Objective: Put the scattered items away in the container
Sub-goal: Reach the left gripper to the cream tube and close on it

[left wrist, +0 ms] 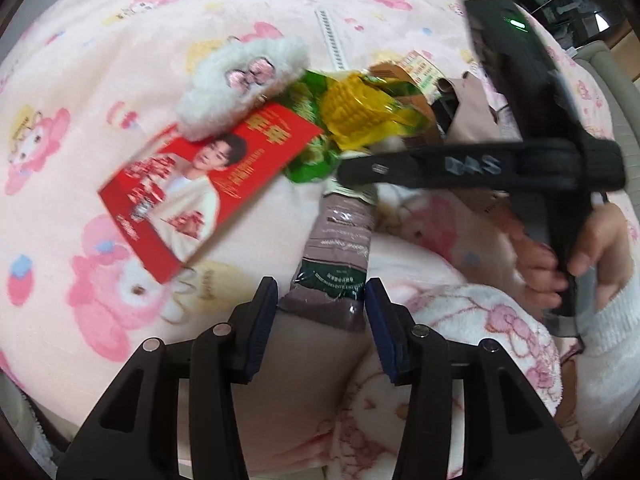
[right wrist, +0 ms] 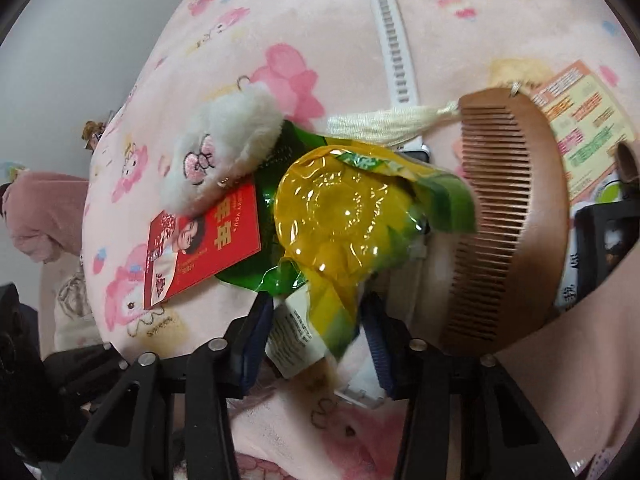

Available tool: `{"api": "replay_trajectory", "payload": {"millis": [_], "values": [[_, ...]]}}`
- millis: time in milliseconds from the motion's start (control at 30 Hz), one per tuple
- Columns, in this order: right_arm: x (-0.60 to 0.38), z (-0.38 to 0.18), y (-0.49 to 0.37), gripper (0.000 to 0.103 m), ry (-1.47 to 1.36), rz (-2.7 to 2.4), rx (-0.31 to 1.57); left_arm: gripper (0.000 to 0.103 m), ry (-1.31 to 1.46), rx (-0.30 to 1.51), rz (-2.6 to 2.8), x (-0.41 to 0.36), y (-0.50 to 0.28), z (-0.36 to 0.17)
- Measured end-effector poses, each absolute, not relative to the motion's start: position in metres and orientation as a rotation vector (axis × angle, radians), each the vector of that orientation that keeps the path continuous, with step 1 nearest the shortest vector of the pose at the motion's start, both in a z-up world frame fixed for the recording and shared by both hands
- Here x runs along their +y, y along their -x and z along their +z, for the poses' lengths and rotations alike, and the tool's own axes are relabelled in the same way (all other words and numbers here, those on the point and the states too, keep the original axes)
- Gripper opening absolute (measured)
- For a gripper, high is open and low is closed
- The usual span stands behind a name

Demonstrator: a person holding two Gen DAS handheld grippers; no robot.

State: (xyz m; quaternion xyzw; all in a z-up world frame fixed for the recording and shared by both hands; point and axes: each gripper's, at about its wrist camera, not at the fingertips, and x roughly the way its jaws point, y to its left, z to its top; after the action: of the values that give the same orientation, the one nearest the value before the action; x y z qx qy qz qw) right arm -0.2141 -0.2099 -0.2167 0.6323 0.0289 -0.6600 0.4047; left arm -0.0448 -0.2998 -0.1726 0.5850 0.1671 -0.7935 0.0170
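Between the blue pads of the left gripper (left wrist: 320, 312) lay the near end of a long brown sachet (left wrist: 334, 256), its long axis running straight away from the wrist toward the pile; the jaws stood spread, and narrow gaps showed on both sides, so nothing was clenched there. At the sachet's far end the right gripper (left wrist: 340, 174) reached in from the right, held by a hand (left wrist: 576, 256) in a white sleeve.

From the right wrist view, the right gripper (right wrist: 316, 328) had a yellow-and-green corn packet (right wrist: 340, 232) sitting between its fingers, the packet's white label end nearest. Blur hid whether the pads were pressing on it, so I cannot tell if it was gripped. Its long axis pointed forward and slightly left, roughly in line with the fingers.

Around it on the pink cartoon blanket (right wrist: 320, 40) were a red card (right wrist: 208, 248), a white fluffy charm (right wrist: 224, 148) lying partly on the card, a wooden comb (right wrist: 508, 220) just to the right, and a white strap (right wrist: 396, 56) beyond. No container could be made out in either view.

Judging by this, the right hand was nearer the corn packet and the left nearer the sachet; each would need only a straight closing.
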Motion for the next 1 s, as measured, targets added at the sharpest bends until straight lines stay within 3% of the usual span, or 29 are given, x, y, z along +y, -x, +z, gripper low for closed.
{"api": "replay_trajectory", "payload": {"millis": [33, 67, 133, 233, 367, 500, 700, 800, 867, 1000], "values": [[-0.207, -0.213, 0.212, 0.034, -1.588, -1.673, 0.077, 0.047, -1.81, 0.509, -2.461, -0.303, 0.046, -0.172], [-0.203, -0.209, 0.21, 0.032, -1.581, -1.68, 0.073, 0.04, -1.796, 0.5, -2.457, -0.307, 0.046, -0.17], [-0.193, -0.199, 0.202, 0.019, -1.567, -1.663, 0.034, 0.037, -1.753, 0.418, -2.425, -0.314, 0.049, -0.166], [-0.179, -0.185, 0.183, 0.019, -1.534, -1.638, 0.014, 0.036, -1.725, 0.442, -2.409, -0.328, 0.049, -0.16], [-0.173, -0.182, 0.184, 0.019, -1.555, -1.708, 0.033, 0.037, -1.739, 0.848, -2.45, -0.338, 0.032, -0.159], [-0.181, -0.191, 0.201, 0.022, -1.593, -1.695, 0.016, 0.037, -1.823, 0.817, -2.413, -0.322, 0.026, -0.176], [-0.202, -0.216, 0.22, 0.035, -1.644, -1.676, 0.077, 0.033, -1.766, 0.8, -2.378, -0.327, 0.024, -0.188], [-0.207, -0.223, 0.226, 0.038, -1.658, -1.655, 0.059, 0.031, -1.743, 0.797, -2.365, -0.332, 0.028, -0.188], [-0.209, -0.221, 0.226, 0.038, -1.639, -1.631, 0.049, 0.021, -1.72, 0.795, -2.357, -0.342, 0.029, -0.187], [-0.204, -0.202, 0.215, 0.036, -1.578, -1.614, 0.065, 0.021, -1.687, 0.825, -2.351, -0.361, 0.025, -0.181]]}}
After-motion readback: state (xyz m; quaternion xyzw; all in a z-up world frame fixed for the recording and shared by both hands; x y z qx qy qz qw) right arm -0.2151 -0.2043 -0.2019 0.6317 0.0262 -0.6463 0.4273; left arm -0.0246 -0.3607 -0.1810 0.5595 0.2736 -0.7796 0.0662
